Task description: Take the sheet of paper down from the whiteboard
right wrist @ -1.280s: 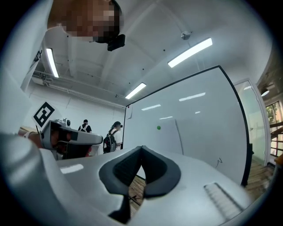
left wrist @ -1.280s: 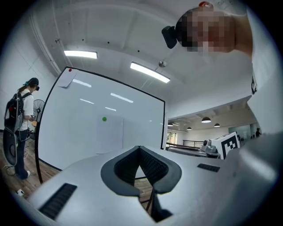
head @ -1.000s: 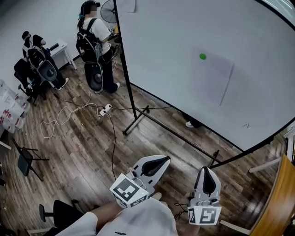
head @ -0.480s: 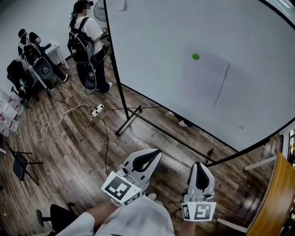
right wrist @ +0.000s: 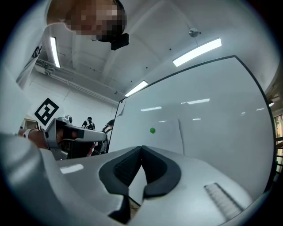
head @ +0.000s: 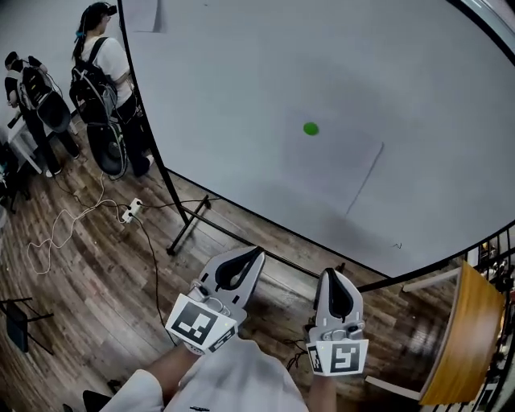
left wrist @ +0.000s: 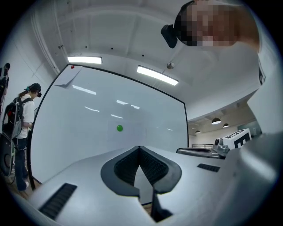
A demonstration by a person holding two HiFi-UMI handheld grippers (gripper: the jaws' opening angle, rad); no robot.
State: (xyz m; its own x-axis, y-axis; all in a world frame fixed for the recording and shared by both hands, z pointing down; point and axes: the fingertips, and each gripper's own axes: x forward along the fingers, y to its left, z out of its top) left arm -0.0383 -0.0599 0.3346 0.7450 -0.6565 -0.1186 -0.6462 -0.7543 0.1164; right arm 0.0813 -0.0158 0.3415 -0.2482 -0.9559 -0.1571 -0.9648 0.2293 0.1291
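Left tool [head: 253, 256]: jaws fully together, pads meeting at the tip, nothing between them. It is held low in the head view and points toward the whiteboard [head: 241, 88].
Right tool [head: 331, 278]: jaws closed tip to tip, empty. It sits beside the left tool and points the same way.
Marker cubes: one at the rear of each tool, nearest the person.
Sheet of paper [head: 330, 173]: on the whiteboard, right of the board's centre, lying flat against the surface. Its right edge shows as a dark slanting line.
Green magnet [head: 311, 128]: on the sheet, near its upper edge toward the left corner.
Tool-to-sheet relation: both tools are well apart from the sheet and touch neither the sheet nor the board.
Second sheet [head: 141, 12]: a small one at the board's upper left corner.
Board stand [head: 187, 221]: dark frame with a foot on the wooden floor [head: 96, 273].
Floor items: a power strip [head: 131, 211] and loose cable left of the stand.
Bystander [head: 100, 64]: stands at the board's left end, wearing a backpack.
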